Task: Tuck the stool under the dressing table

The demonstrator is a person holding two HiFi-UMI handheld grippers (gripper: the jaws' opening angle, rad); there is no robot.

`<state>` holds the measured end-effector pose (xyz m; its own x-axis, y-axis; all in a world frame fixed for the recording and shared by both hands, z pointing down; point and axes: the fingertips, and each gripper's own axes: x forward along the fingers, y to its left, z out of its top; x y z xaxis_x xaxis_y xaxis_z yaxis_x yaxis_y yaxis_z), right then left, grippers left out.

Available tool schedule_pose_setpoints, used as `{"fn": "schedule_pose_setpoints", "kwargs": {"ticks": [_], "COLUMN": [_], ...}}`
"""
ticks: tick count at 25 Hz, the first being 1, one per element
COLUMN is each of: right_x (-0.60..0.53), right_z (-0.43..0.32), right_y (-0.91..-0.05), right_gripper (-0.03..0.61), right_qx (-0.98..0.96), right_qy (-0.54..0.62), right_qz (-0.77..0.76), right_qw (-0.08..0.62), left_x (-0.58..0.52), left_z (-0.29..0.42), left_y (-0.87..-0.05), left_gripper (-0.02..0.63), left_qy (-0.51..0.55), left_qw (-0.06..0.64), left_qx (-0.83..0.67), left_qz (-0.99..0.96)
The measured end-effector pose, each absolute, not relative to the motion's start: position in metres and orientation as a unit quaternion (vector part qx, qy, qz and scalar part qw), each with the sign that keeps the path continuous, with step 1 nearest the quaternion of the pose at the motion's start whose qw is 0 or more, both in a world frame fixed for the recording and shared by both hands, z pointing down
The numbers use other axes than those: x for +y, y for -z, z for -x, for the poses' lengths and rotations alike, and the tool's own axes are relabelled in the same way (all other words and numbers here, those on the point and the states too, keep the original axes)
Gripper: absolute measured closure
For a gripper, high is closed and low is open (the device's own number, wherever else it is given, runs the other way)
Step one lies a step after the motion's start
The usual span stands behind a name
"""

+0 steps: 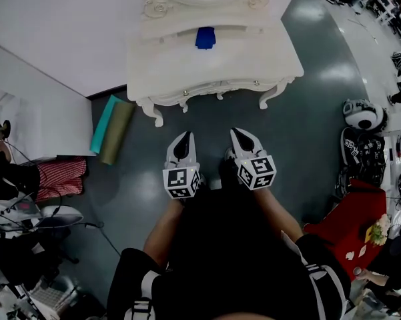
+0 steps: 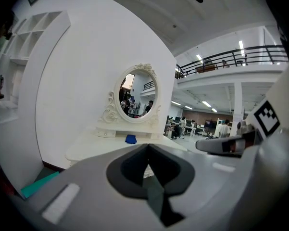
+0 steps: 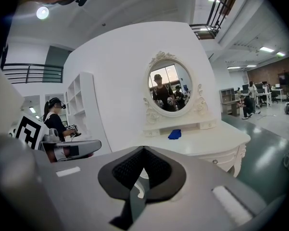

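Both tongs are held out side by side over the dark floor [image 1: 307, 112], pointed toward the white dressing bench [image 1: 213, 65], which stands against the white wall just ahead of them. The left tongs [image 1: 184, 142] are seen fully closed in the left gripper view [image 2: 149, 165], with nothing caught between the jaws; the right tongs [image 1: 243, 140] are likewise pressed shut and empty in the right gripper view [image 3: 139, 172]. The dressing bench [image 2: 94, 150] is framed straight beyond the left tongs' tips and well apart from them, while from the right tongs it [image 3: 207, 143] is seen ahead and slightly to the right. A small blue object [image 1: 205, 37] is set on the bench top below the oval mirror [image 3: 170, 88]. Rolled mats [image 1: 111, 129], one teal and one olive, are laid on the floor left of the bench's carved legs. The stool cannot be made out in any view.
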<state>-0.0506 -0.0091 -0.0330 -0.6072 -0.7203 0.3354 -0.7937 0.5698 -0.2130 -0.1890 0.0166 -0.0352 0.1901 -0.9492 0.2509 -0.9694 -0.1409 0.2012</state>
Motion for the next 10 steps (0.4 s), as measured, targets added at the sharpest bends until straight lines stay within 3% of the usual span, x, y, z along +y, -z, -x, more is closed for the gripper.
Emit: {"fn": "schedule_pose_setpoints", "kwargs": {"ticks": [10], "right_x": [-0.006], "right_z": [0.076], "right_y": [0.041], "right_gripper": [0.581], "right_qx": [-0.884], "right_qy": [-0.155], "right_qz": [-0.429], "right_qw": [0.101], "left_x": [0.021], "left_z": [0.199], "left_y": [0.052], "left_gripper": [0.606], "left_qy": [-0.018], "left_qw": [0.141], "left_qx": [-0.625], "left_qz": [-0.768]}}
